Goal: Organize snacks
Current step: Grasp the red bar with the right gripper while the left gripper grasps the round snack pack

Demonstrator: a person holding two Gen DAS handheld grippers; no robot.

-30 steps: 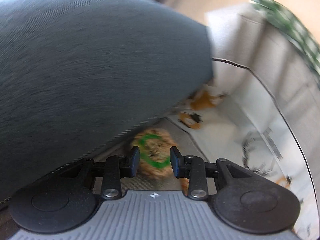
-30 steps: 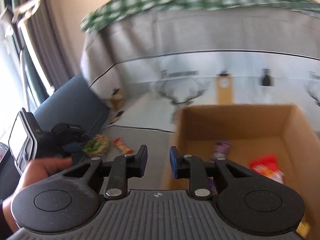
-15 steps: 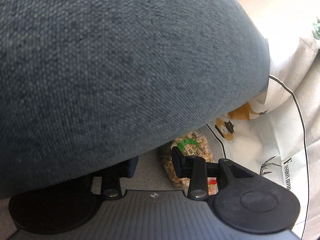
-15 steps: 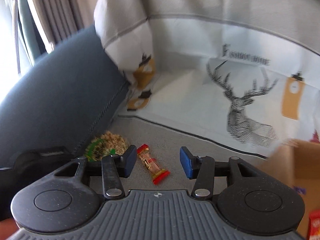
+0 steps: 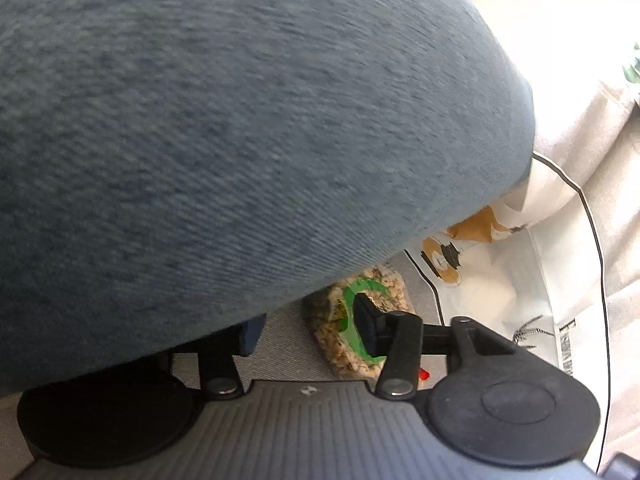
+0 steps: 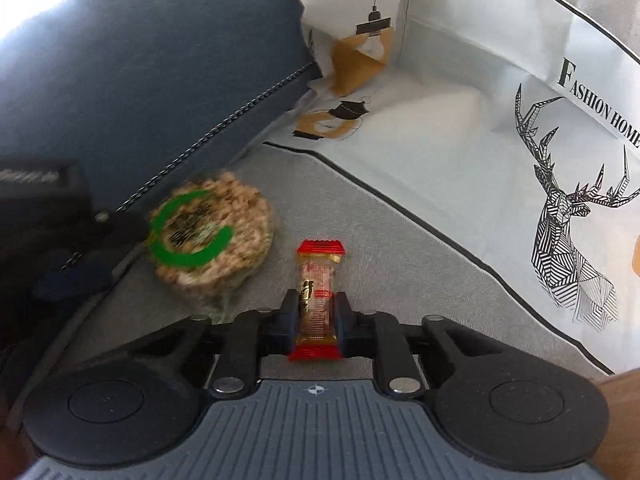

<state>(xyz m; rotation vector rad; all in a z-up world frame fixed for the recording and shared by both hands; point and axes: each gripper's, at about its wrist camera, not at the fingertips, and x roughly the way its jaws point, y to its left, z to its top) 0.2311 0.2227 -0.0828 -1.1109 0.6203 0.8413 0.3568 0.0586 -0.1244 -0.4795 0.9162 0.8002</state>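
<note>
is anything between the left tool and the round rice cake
Yes. The blue cushion bulges over the left tool, hiding its left finger. Its jaws are opening, and the rice cake lies just past the right finger, against the cushion's edge, not between the pads.

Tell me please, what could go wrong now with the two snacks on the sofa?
1. The right gripper pinches the small red-ended candy near one end, so it may swing or slip when lifted.
2. The left gripper is opening beside the round rice cake, pressed close under the blue cushion. One finger is hidden by it and may snag the fabric or miss the cake.
</note>
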